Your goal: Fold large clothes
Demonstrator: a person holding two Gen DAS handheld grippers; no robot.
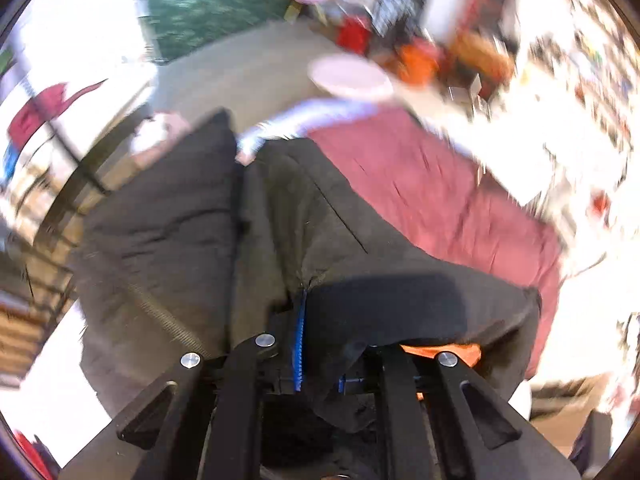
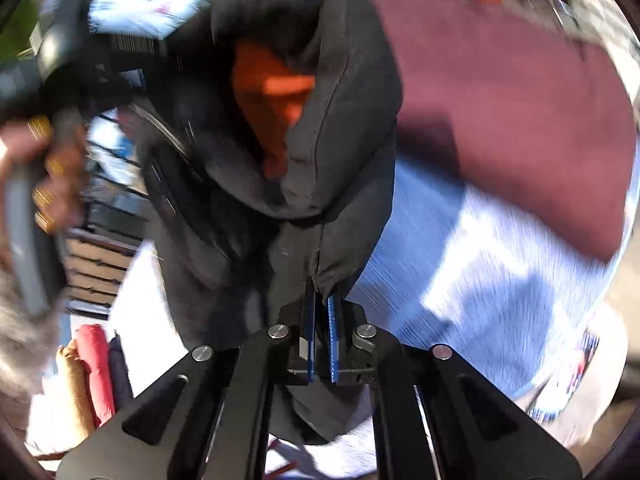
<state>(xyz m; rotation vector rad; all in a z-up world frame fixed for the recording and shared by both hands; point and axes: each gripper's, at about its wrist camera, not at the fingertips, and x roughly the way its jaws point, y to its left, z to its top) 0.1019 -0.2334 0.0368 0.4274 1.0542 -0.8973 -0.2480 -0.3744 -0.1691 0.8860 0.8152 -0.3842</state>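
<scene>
A large dark grey padded garment (image 1: 288,216) with an orange lining (image 2: 272,96) hangs lifted in both views. My left gripper (image 1: 320,344) is shut on a fold of it; one blue pad (image 1: 299,340) shows and cloth covers the other. My right gripper (image 2: 322,308) is shut on a bunched edge of the same garment (image 2: 344,152), its blue pads close together. A maroon cloth (image 1: 440,192) lies under and behind the garment, and it also shows in the right wrist view (image 2: 512,112). Both views are motion-blurred.
A light blue-white sheet (image 2: 480,264) covers the surface below. Folded red and tan clothes (image 2: 90,376) lie at lower left. A pale round plate (image 1: 350,76) and cluttered shelves (image 1: 460,40) stand behind. The person's other hand (image 2: 36,168) holds the left gripper's handle.
</scene>
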